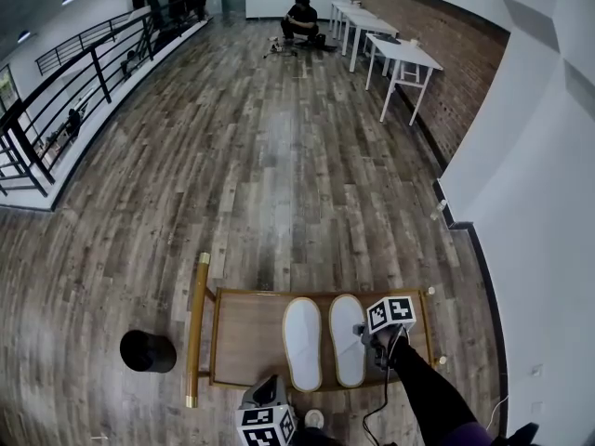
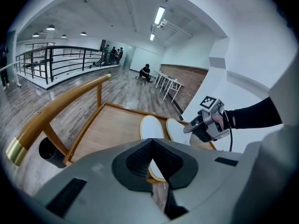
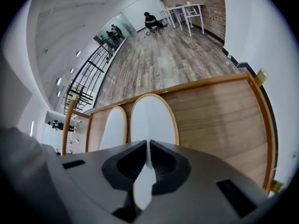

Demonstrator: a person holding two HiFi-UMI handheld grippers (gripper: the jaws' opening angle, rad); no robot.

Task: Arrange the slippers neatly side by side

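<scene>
While the two white, tan-rimmed slippers already lie close together in the middle of the wooden surface (image 1: 244, 337), what is left looks like a fine adjustment, not a carry. The right claw (image 3: 148, 146) is pinched nearly together on the thin edge of the right slipper (image 3: 153, 120): a sliver of white shows between its pads. The left slipper (image 3: 114, 127) lies just beside it, with a narrow strip of wood between the two.

The left claw (image 2: 150, 143) hangs over the near end of the left slipper, jaws together with nothing held.

To finish well:
- Slide the gripped slipper flat across the wood. Lifting it by so shallow a bite on the rim would probably let it sag or twist.
- Judge alignment from the head view, where the far ends sit almost level. Bring the long edges parallel and keep the gap even.
- Stop short of the neighbouring slipper so it is not nudged out of line.
- Part the jaws fully, then draw the right claw straight back so a pad does not drag the edge askew.
- Keep the left claw ready to pin its slipper if it shifts.
</scene>
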